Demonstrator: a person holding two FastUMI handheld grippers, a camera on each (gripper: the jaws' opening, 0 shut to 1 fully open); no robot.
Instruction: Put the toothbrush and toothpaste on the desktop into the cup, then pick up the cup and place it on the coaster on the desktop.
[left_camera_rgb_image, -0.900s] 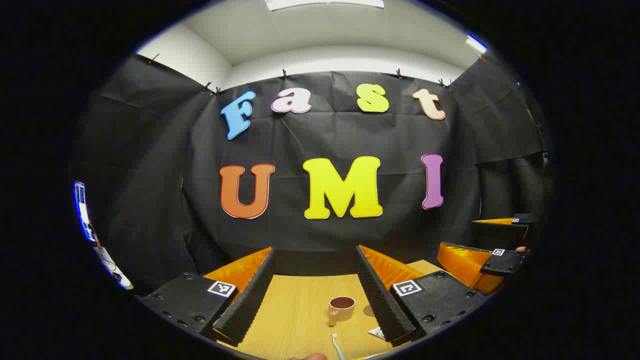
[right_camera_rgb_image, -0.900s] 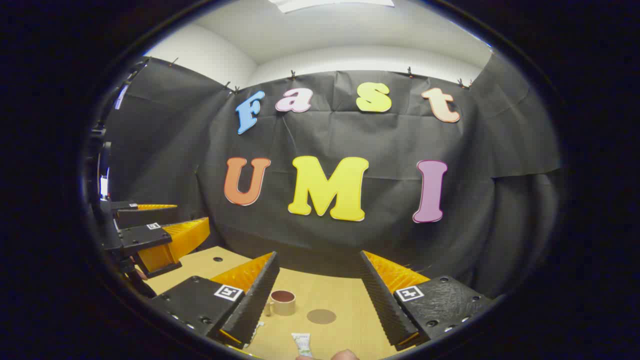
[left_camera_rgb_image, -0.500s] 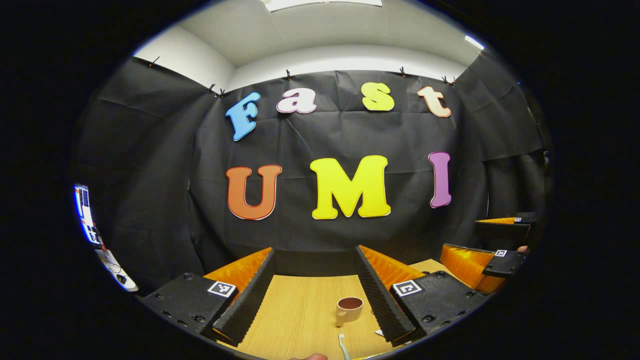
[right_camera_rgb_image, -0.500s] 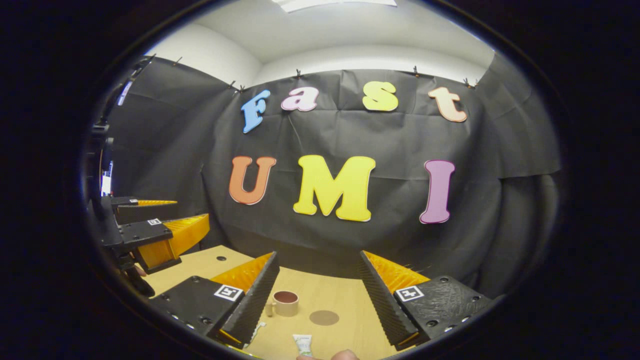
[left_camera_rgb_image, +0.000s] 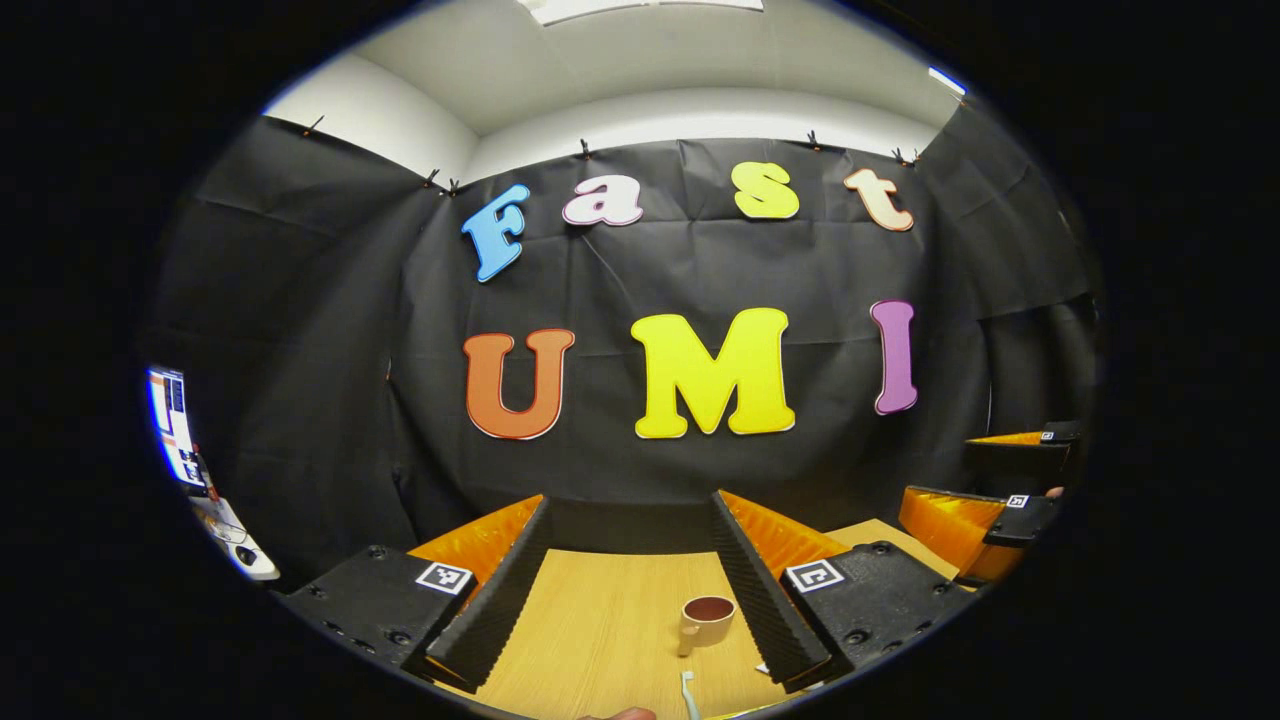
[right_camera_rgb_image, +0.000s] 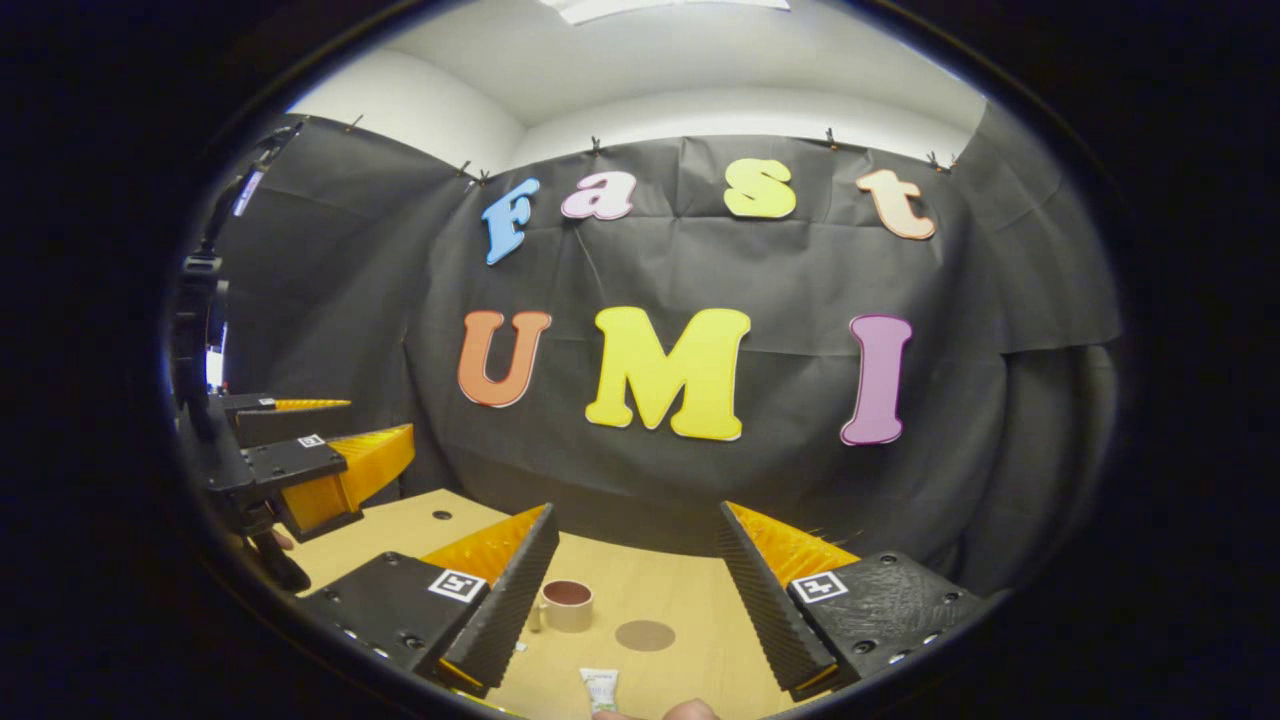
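Observation:
A beige cup (left_camera_rgb_image: 707, 620) with a dark red inside stands upright on the wooden desktop (left_camera_rgb_image: 600, 640), close to my left gripper's (left_camera_rgb_image: 630, 520) right finger. A pale toothbrush (left_camera_rgb_image: 688, 693) lies nearer, at the bottom of the left gripper view. In the right gripper view the same cup (right_camera_rgb_image: 568, 605) stands near my right gripper's (right_camera_rgb_image: 635, 520) left finger, a round brown coaster (right_camera_rgb_image: 645, 634) lies flat to its right, and a white toothpaste tube (right_camera_rgb_image: 600, 689) lies at the bottom edge. Both grippers hover open with nothing between their fingers.
The right gripper (left_camera_rgb_image: 975, 520) appears at the far right of the left gripper view. The left gripper (right_camera_rgb_image: 310, 475) appears at the left of the right gripper view, above the desktop's left part. A small hole (right_camera_rgb_image: 435, 516) marks the desktop there. A fingertip (right_camera_rgb_image: 690, 709) pokes in at the bottom.
In the left gripper view the cup and toothbrush drift right, as my left gripper swings left. The right gripper view shifts only slightly.

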